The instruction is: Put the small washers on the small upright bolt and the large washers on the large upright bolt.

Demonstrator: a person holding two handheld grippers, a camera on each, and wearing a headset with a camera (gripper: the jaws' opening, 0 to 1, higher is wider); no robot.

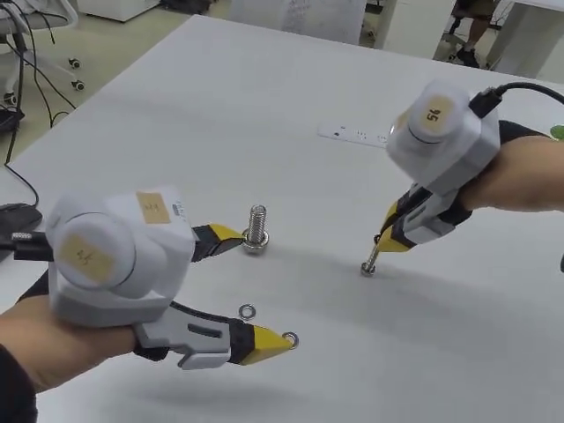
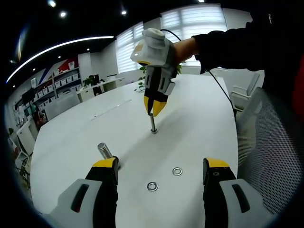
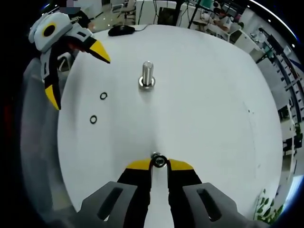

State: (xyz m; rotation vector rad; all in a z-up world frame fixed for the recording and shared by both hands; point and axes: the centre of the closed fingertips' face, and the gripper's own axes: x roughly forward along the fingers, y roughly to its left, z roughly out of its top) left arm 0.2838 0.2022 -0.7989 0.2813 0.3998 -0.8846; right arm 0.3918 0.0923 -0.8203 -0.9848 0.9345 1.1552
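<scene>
The large upright bolt [image 1: 256, 228] [image 2: 105, 153] [image 3: 147, 75] stands on the white table [image 1: 264, 106], just beyond my left gripper's upper jaw. My left gripper [image 1: 254, 288] [image 2: 160, 164] [image 3: 78, 78] is open wide, low over the table. Two loose washers [image 1: 247, 310] [image 1: 291, 339] [image 2: 177, 171] [image 2: 152, 186] [image 3: 103, 96] [image 3: 93, 119] lie flat between and just past its jaws. The thin small upright bolt [image 1: 369, 263] [image 2: 153, 124] stands to the right. My right gripper [image 1: 388, 240] [image 2: 154, 110] [image 3: 158, 164] points down at its top, shut on a small washer [image 3: 158, 160] right over the bolt's tip.
A white power strip [image 1: 357, 135] lies flat farther back on the table. A dark mouse [image 1: 13, 216] [image 3: 121, 30] and cables sit at the left edge. An office chair [image 2: 266, 142] stands beside the table, and a person's legs [image 1: 471, 31] show far behind.
</scene>
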